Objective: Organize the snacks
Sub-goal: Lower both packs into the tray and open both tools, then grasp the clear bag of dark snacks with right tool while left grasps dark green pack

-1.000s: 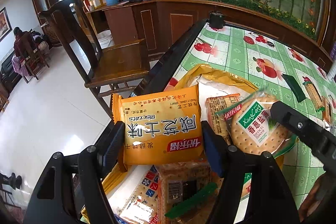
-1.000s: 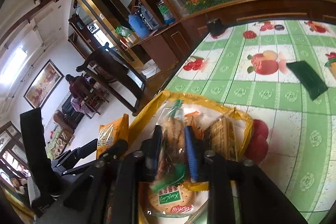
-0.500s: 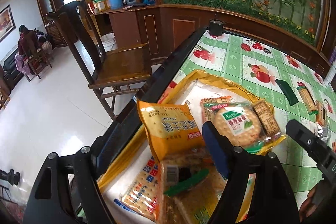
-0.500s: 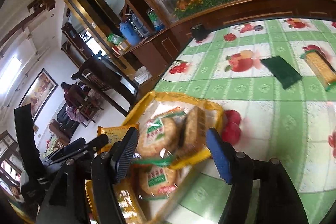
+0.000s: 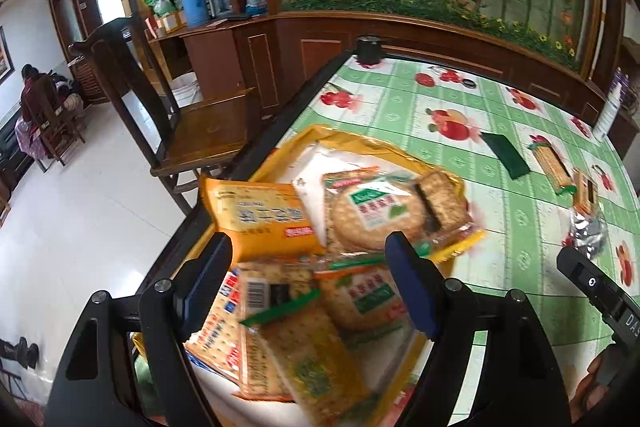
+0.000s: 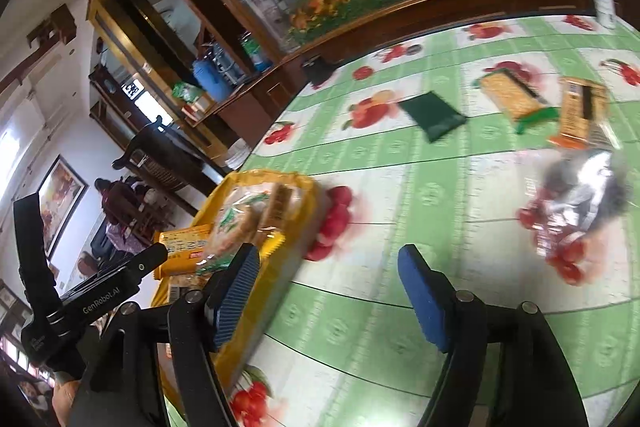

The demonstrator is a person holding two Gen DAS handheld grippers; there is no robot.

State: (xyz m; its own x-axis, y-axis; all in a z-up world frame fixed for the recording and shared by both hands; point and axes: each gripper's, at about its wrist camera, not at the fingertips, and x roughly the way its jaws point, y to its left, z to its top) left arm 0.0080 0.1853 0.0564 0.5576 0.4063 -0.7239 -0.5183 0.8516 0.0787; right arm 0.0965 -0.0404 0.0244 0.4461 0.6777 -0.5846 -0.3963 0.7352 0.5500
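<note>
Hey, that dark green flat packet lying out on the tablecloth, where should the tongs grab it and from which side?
Take the dark green packet across its narrow width near the middle, coming down from above. It lies flat, apart from the neighbouring cracker pack, so both long edges look free. The right tongs are opening and empty.

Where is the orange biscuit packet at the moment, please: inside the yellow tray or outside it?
Inside: the orange biscuit packet lies in the yellow tray.

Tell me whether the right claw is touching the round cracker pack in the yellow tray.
Apart. In the right wrist view the right claw is opening over bare tablecloth with nothing between its pads, and the round cracker pack lies in the yellow tray off to its left.
</note>
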